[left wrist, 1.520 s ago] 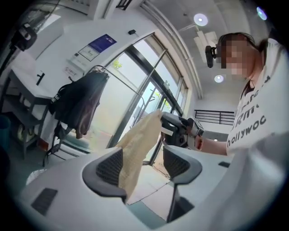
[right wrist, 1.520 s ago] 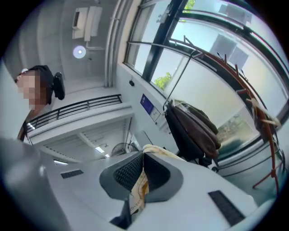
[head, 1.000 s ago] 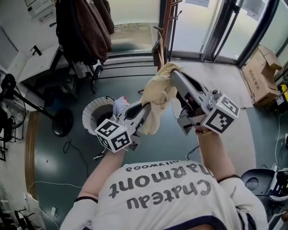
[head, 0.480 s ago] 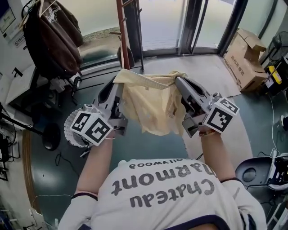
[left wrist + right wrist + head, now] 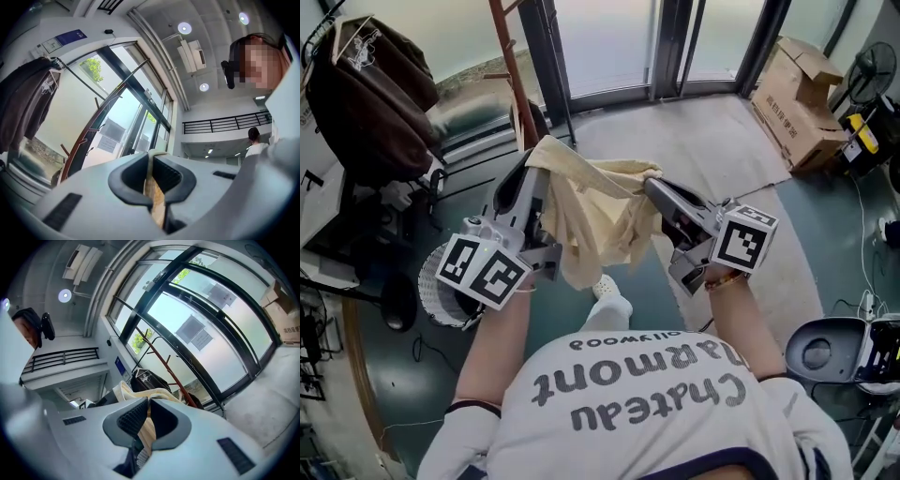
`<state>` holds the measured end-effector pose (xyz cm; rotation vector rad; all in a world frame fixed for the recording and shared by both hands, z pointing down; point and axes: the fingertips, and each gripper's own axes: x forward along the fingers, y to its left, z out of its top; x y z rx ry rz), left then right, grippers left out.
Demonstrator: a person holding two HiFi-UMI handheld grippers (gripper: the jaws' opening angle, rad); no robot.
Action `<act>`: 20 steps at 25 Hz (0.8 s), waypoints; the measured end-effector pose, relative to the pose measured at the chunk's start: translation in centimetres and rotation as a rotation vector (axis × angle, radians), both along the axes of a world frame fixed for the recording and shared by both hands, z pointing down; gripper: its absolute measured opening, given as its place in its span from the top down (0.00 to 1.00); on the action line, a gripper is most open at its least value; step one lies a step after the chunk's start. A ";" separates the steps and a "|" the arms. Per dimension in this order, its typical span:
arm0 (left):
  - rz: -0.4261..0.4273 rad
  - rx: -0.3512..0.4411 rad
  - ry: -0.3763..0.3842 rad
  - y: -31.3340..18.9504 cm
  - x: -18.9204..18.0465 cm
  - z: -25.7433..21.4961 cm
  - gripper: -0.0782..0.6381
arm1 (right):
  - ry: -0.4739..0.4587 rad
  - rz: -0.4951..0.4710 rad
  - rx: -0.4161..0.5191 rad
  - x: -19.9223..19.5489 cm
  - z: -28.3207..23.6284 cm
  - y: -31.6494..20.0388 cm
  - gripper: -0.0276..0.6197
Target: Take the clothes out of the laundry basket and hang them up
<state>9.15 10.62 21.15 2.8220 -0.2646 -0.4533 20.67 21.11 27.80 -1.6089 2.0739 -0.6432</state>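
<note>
Pale yellow fabric, a garment lifted clear of the laundry basket, hangs spread in the air between two hand-held grippers in front of a person's chest, as the head view shows. The left gripper pinches one upper corner. Its jaws have just been closing, and its own view shows a thin fold of the cloth clamped between the dark pads. The right gripper grasps the opposite upper edge, and its view likewise shows the jaws nearly together with yellow fabric caught between them. The top edge sags slightly between the two tools, and the rest drapes in folds above the dark green floor. The white laundry basket stands on the floor at lower left, partly hidden behind the left gripper's marker cube and apart from the garment. A reddish wooden coat stand rises just beyond the left gripper. A brown jacket hangs at upper left, and a cardboard box sits near the glass doors at upper right.
</note>
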 end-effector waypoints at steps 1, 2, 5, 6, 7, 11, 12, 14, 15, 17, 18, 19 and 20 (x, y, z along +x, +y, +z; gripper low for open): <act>-0.001 -0.005 0.001 -0.8 1.1 0.1 0.86 | -0.006 -0.008 -0.007 0.9 0.2 -0.7 0.90; 0.001 -0.009 0.005 -1.8 2.1 0.1 0.86 | -0.015 -0.016 -0.011 1.9 0.3 -1.6 0.90; 0.011 -0.014 0.026 -5.1 4.8 -0.2 0.86 | -0.031 -0.038 -0.016 4.6 0.3 -5.2 0.90; 0.013 -0.015 0.036 -6.3 5.6 -0.3 0.86 | -0.031 -0.046 -0.019 5.5 0.2 -6.6 0.90; 0.015 -0.015 0.043 -7.5 6.3 -0.4 0.86 | -0.028 -0.052 -0.023 6.4 0.1 -8.0 0.90; 0.011 -0.040 0.059 -13.6 9.0 -1.2 0.86 | 0.010 -0.059 -0.032 10.1 -1.7 -14.9 0.90; 0.009 -0.044 0.067 -14.8 9.5 -1.4 0.86 | 0.024 -0.059 -0.025 10.8 -2.2 -16.2 0.90; 0.001 -0.032 0.087 -16.3 10.2 -1.8 0.86 | 0.046 -0.064 -0.001 11.7 -2.7 -17.8 0.90; -0.003 -0.023 0.096 -16.6 10.3 -1.8 0.86 | 0.054 -0.066 0.011 12.0 -2.8 -18.1 0.90; -0.007 -0.016 0.110 -17.2 10.7 -1.7 0.86 | 0.068 -0.071 0.015 12.3 -2.6 -18.8 0.90; -0.008 -0.020 0.110 -17.8 11.0 -1.7 0.86 | 0.075 -0.073 0.006 12.6 -2.7 -19.5 0.90; -0.007 -0.023 0.104 -18.6 11.4 -1.7 0.86 | 0.082 -0.074 -0.006 13.1 -2.9 -20.5 0.90; -0.006 -0.019 0.096 -19.5 11.8 -1.9 0.86 | 0.091 -0.072 -0.016 13.6 -3.3 -21.5 0.90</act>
